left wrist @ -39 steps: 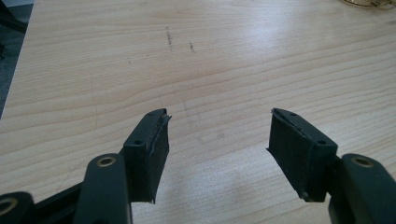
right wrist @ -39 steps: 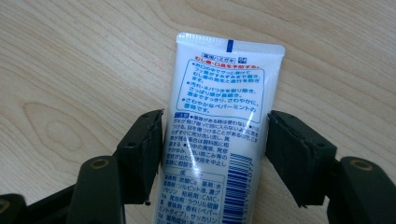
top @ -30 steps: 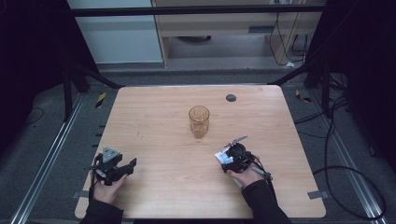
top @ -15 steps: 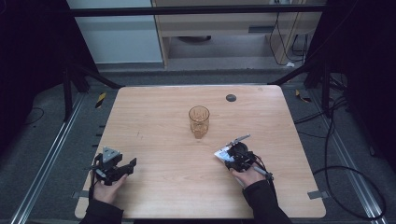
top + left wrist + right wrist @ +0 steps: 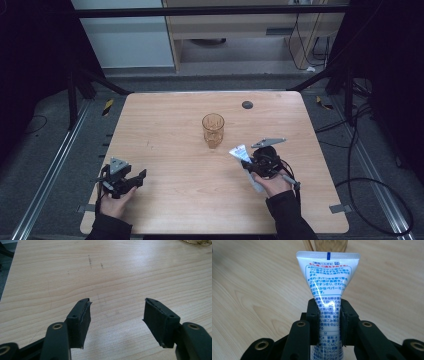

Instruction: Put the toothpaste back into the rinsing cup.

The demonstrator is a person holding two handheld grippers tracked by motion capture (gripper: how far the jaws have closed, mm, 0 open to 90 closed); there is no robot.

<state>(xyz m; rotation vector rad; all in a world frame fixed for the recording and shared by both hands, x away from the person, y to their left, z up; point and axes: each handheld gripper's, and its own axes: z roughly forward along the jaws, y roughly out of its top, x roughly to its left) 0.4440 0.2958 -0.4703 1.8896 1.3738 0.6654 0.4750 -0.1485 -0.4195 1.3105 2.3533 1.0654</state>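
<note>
— High view first: what's laid out in front of you?

— A wooden table (image 5: 165,125), nearly bare. A glass (image 5: 213,130) stands near its middle, amber-tinted, and a small dark disc (image 5: 247,104) lies toward the far edge. My left gripper (image 5: 131,179) rests near my left corner with its jaws spread wide over bare wood, nothing between them. My right gripper (image 5: 246,162) sits just on my side of the glass, to its right.

— And what is the right one carrying?

— A toothpaste tube (image 5: 327,282), white with blue and red print. The jaws are clamped narrow on its body, and the flat crimped end points up toward the glass.

— How do you expect it to handle?

— Light and soft, I'd judge, with a glossy skin that may slip. Squeeze too hard and the body dents. Gripping across the mid-body, as I have it now, seems best. The glass is the breakable thing, so I'd keep clear of its rim.
</note>
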